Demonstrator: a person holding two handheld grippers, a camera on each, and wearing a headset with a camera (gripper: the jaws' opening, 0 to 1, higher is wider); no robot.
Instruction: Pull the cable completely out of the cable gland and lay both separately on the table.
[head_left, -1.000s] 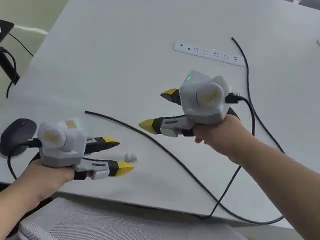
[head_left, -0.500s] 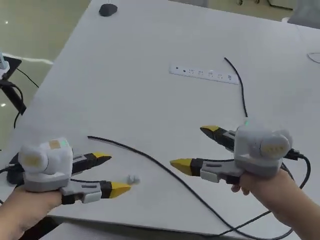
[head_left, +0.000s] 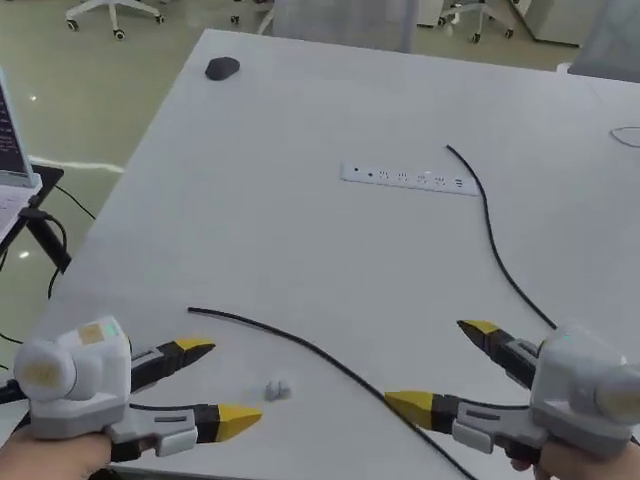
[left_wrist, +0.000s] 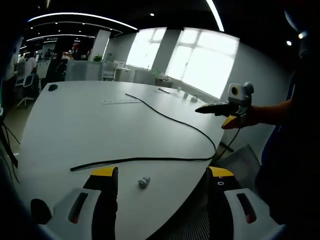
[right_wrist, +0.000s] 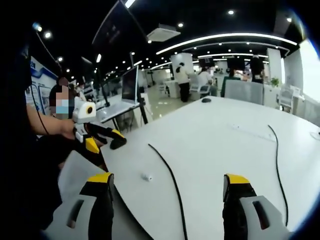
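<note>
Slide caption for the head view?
Left gripper and right gripper open above table; black cable and white cable gland lie apart.

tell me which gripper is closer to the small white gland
The left gripper: the gland lies just ahead of its open fingers, while the right gripper is much farther off, by the black cable.

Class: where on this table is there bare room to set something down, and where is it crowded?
Widest bare patch: the table between the mouse and the power strip. Another: between the power strip and the cable. Crowded: the near edge, where the gland lies near the cable, between left gripper and right gripper.
</note>
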